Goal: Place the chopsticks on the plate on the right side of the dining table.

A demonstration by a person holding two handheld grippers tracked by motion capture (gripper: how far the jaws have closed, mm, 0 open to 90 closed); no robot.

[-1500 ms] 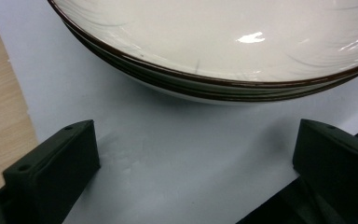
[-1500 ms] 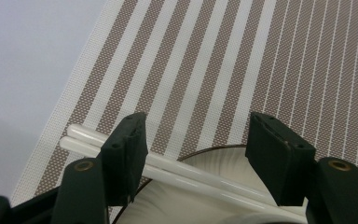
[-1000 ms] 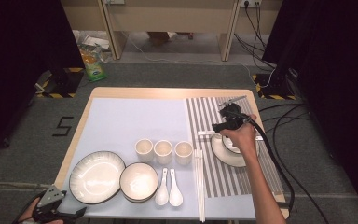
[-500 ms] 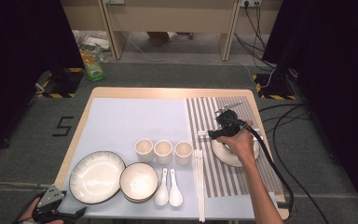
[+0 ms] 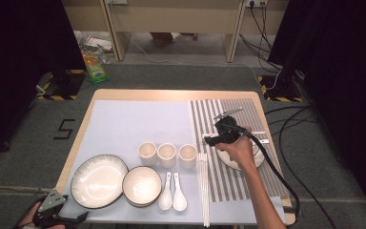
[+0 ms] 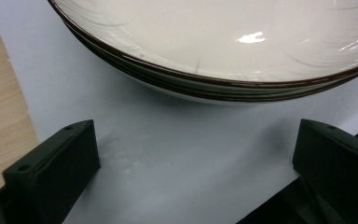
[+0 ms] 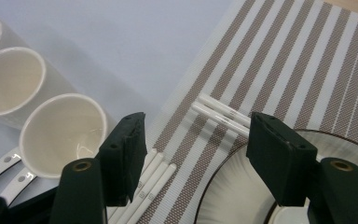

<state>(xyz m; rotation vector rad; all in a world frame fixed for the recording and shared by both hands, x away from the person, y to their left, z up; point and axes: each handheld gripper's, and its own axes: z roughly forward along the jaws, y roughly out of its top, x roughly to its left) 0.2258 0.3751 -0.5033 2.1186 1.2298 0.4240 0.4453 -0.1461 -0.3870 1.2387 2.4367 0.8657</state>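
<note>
We hold the right tongs (image 5: 208,139) over the striped mat (image 5: 228,112) toward the right edge of the surface (image 5: 138,93), jaws spread wide with nothing between them. In the right gripper view they straddle a pair of white chopsticks (image 7: 221,113) lying crosswise on the mat, just beyond the rim of a dark-edged plate (image 7: 233,191). That spread and the low approach suggest we are lining up to pinch the pair, though contact is not made.

The left tongs (image 5: 52,217) hang off the near left corner, also released, pointing at the underside of the large plate (image 5: 99,174); we judge them parked there, out of the way.

Outward, three cups (image 5: 167,153) stand in a row mid-surface on the pale blue mat (image 5: 128,119), with a bowl (image 5: 141,185), two spoons (image 5: 173,193) and more chopsticks (image 5: 203,191) along the near edge, laid out like stock waiting to be set.
</note>
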